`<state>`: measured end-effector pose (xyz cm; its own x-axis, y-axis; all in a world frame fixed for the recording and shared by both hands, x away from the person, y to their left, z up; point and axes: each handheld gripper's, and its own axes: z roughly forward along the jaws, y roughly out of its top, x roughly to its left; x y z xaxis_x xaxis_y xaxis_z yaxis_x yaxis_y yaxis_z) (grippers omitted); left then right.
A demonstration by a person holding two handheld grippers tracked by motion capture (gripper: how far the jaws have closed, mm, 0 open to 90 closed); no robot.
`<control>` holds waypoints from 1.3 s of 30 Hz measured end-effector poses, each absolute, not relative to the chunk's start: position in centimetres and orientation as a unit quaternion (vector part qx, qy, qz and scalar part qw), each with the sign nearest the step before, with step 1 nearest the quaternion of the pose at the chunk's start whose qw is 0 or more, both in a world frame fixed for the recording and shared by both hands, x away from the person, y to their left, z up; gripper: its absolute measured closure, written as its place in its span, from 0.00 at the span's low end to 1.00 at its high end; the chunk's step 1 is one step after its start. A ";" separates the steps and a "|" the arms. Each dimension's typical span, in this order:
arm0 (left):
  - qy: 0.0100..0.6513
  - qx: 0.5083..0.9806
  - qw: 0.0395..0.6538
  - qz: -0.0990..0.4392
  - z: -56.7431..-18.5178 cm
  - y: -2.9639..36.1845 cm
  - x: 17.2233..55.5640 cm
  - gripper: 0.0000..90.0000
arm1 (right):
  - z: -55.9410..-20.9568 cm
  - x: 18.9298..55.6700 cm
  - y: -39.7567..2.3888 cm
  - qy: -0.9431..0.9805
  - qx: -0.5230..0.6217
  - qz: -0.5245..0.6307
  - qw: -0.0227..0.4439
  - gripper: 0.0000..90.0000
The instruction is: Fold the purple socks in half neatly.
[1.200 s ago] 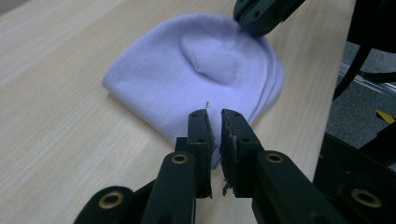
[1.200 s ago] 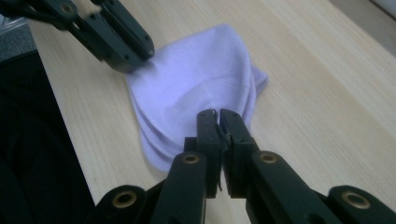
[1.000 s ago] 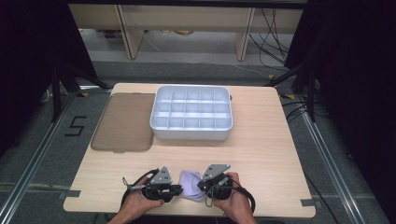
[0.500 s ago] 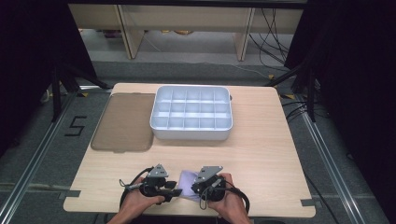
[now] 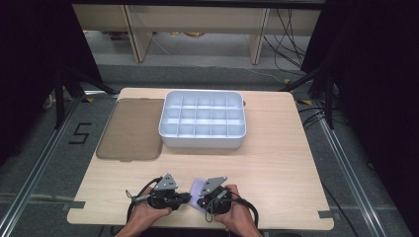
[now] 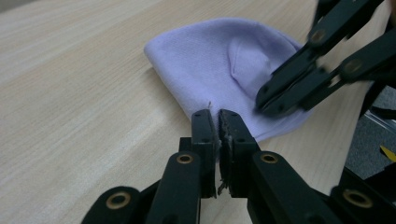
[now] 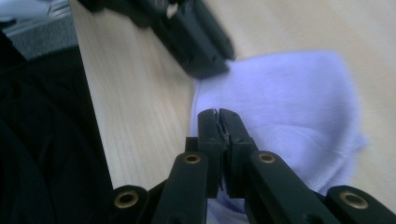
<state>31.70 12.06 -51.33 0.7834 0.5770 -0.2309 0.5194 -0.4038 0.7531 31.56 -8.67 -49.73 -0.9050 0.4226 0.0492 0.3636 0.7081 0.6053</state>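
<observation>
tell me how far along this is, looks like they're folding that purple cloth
Early, by the look of it. Both grippers are shut on the purple cloth at the table's near edge: the left gripper and the right gripper. The divided tray looks empty; the lid lies beside it. Nothing has been put away yet.

A white tray (image 5: pixel 202 140) of many compartments sits toward the far middle of the wooden bench (image 5: pixel 276 163). Just beside it on the left lies a flat brown lid (image 5: pixel 131 129). Cables (image 5: pixel 291 29) trail across the floor beyond.
</observation>
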 end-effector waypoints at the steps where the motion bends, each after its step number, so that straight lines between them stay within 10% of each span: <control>1: 0.318 0.841 0.437 0.040 -51.1 12.2 31.7 0.94 | -49.7 31.6 -8.5 0.922 0.211 0.323 0.042 0.99; 20: 0.286 0.857 0.423 0.069 -50.3 11.7 31.0 0.94 | -48.0 35.4 -10.5 0.898 0.256 0.327 0.143 1.00; 39: 0.255 0.849 0.457 0.078 -48.9 10.5 30.1 0.94 | -49.5 32.0 -11.8 0.901 0.289 0.315 0.070 0.99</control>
<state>30.06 10.51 -48.88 0.8579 0.5040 -0.0995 0.3608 -0.4533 0.8151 32.01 -11.76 -49.46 -0.8235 0.5644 0.0564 0.4766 0.6347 0.6083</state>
